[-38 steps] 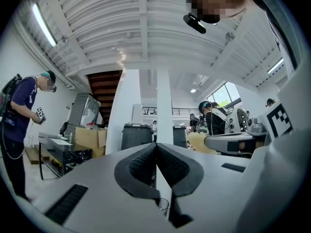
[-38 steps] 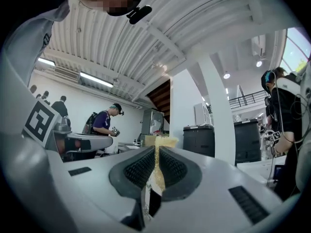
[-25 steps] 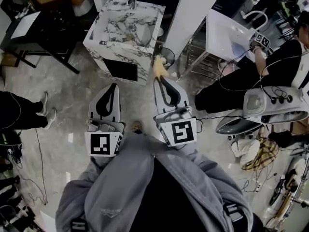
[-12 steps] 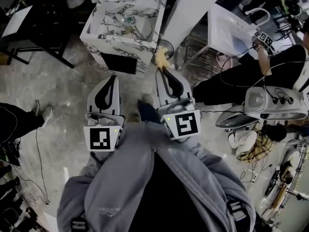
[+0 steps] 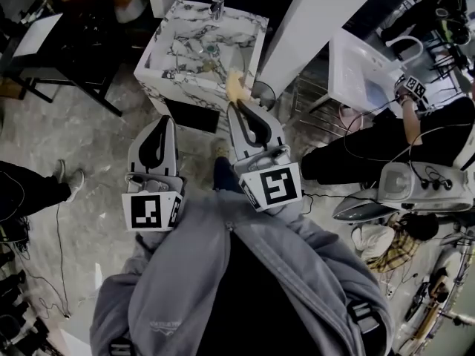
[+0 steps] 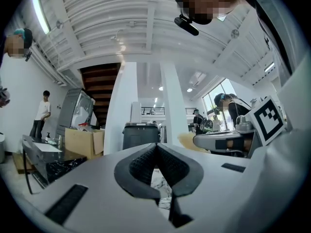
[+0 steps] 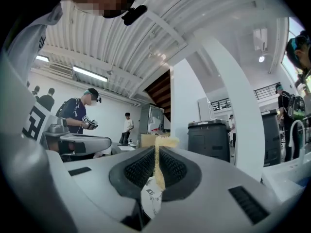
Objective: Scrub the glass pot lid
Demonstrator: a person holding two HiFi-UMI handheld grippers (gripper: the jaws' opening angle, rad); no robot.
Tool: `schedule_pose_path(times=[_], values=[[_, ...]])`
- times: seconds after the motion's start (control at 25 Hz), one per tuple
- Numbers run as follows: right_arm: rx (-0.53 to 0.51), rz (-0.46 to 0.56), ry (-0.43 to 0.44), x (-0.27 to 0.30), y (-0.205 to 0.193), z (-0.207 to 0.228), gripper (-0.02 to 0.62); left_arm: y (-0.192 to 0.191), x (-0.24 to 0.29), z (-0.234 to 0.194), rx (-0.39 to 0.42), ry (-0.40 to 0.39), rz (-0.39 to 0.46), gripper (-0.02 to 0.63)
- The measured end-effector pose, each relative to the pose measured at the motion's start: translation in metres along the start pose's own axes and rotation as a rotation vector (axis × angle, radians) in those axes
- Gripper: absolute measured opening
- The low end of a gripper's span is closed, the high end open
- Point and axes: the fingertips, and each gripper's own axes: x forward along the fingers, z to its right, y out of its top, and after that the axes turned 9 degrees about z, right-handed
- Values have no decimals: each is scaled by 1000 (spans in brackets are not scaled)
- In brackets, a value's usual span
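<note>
Left tool [image 6: 155, 148]: jaws shut pad to pad, nothing between them; only a sliver of marbled surface shows through the gap lower down. Right tool [image 7: 156, 152]: jaws clamped on a thin yellow scouring sponge [image 5: 234, 87], which is held edge-on. Its frayed top sticks out past the tips, and a white printed tag hangs at its lower end inside the jaws. Both tools point level, side by side and apart, towards a white and grey marble-patterned sink stand [image 5: 194, 86].

Hidden or unclear:
- Hands holding the tools: covered by the marker cubes and the grey jacket sleeves [image 5: 185, 273] in the head view.
- Glass pot lid [image 5: 210, 49]: appears to lie in the basin of the sink stand, below a metal tap [image 5: 217, 6]. Only a small teal knob and a faint curved edge show. The clear glass merges with the marble veining, so its full outline and tilt cannot be made out.
- Neither gripper view shows the lid; the tool bodies fill the lower half of each.

Sponge tip overlaps the near rim of the sink stand in the head view; contact cannot be judged.
</note>
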Motion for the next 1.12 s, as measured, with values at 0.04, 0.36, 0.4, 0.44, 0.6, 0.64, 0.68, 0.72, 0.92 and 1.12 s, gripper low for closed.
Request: schedule_pose_path(times=[0.04, 0.36, 0.4, 0.44, 0.6, 0.64, 0.68, 0.72, 0.92, 1.12], values=[[1, -2, 9, 10, -2, 3, 44, -3, 8, -6, -4, 7, -5, 12], [28, -58, 23, 85, -40, 60, 44, -46, 89, -37, -37, 21, -67, 11], [24, -60, 26, 96, -43, 70, 44, -50, 102, -41, -35, 20, -70, 12], [21, -62, 29, 107, -47, 80, 44, -55, 115, -45, -32, 19, -73, 12], [37, -79, 46, 150, -69, 119, 44, -80, 166, -57, -32, 24, -101, 12], [42, -83, 52, 160, -75, 129, 44, -85, 180, -60, -30, 26, -107, 12], [46, -87, 59, 170, -80, 139, 44, -91, 193, -62, -29, 30, -111, 12], [50, -90, 64, 180, -86, 148, 44, -96, 207, -65, -29, 35, -115, 12], [67, -107, 106, 221, -108, 186, 44, -116, 258, -74, -31, 59, -132, 11], [76, -114, 112, 239, -122, 211, 44, -139, 288, -75, -30, 51, -189, 12]])
